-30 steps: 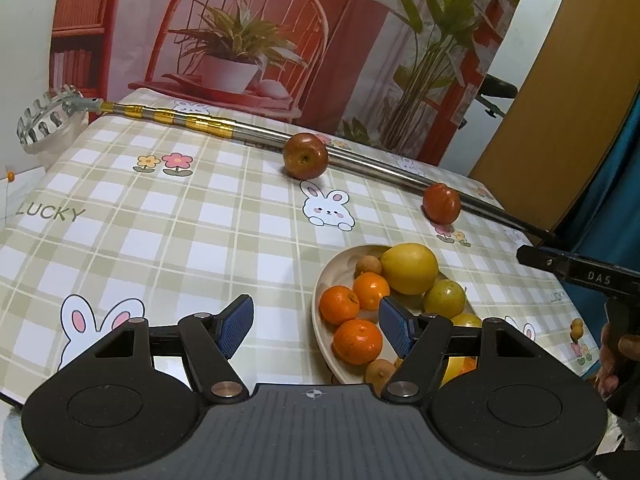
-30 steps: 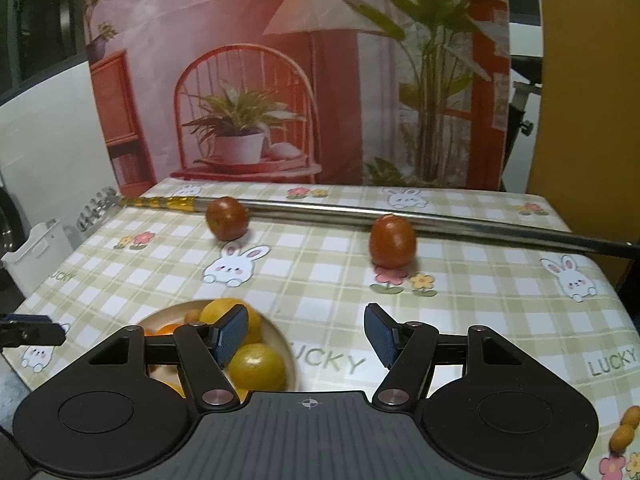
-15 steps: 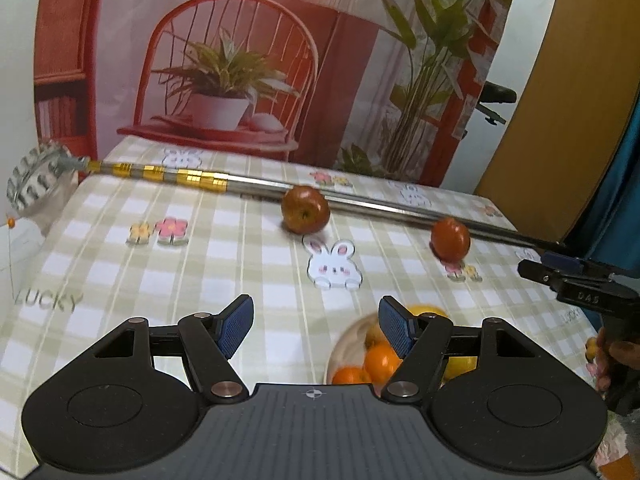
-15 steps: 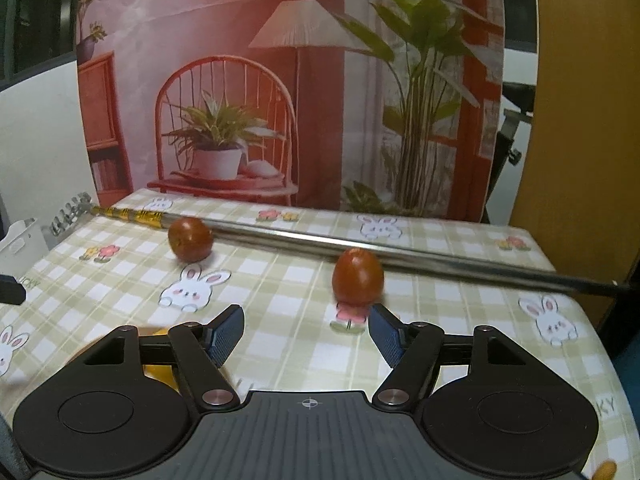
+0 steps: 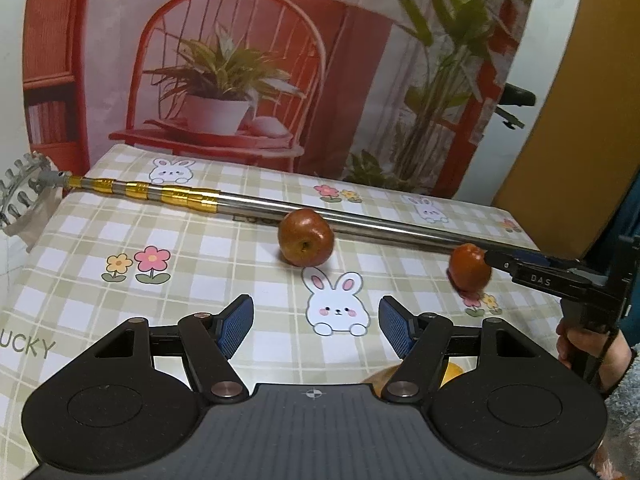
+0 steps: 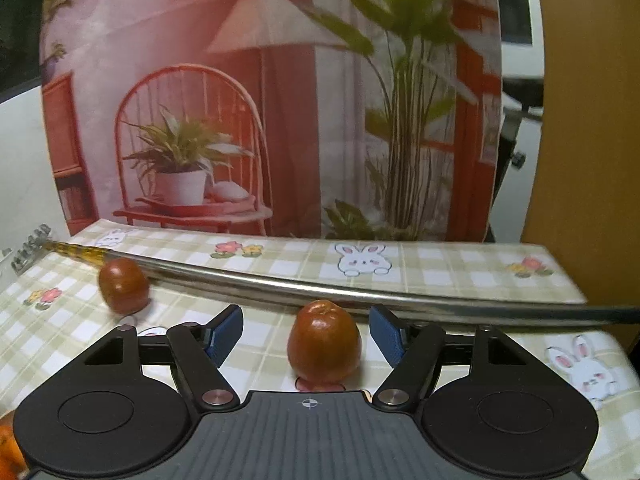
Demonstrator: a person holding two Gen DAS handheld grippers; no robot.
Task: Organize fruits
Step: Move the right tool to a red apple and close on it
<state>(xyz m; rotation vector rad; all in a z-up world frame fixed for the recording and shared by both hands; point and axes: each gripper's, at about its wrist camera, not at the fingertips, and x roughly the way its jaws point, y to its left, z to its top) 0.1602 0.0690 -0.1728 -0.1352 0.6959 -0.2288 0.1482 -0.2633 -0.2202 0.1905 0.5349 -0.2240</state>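
The right tongs (image 6: pixel 306 334) are standing wide apart, and a red apple (image 6: pixel 324 342) is sitting between the two blue pads (image 6: pixel 386 332) at the centre of the right wrist view, with a gap showing on either side, so nothing is clamping it. This apple is resting on the checked cloth of the desk (image 6: pixel 440 276), just in front of a long metal pole (image 6: pixel 360 290) that is lying across the frame from left to right. A second red apple (image 6: pixel 123 285) is lying at the left, against the pole near its gold-banded end.

The left tongs (image 5: pixel 316 322) are also standing apart, holding nothing, above a printed bunny in the lower middle of the left wrist view. There the second apple (image 5: pixel 306 237) is showing at centre beside the pole (image 5: pixel 380 224), and the first apple (image 5: pixel 469 267) is sitting at the right, where the tip of the right tongs (image 5: pixel 504 264) is reaching it. A yellow fruit (image 5: pixel 450 372) is peeking out behind the left tool's right finger.
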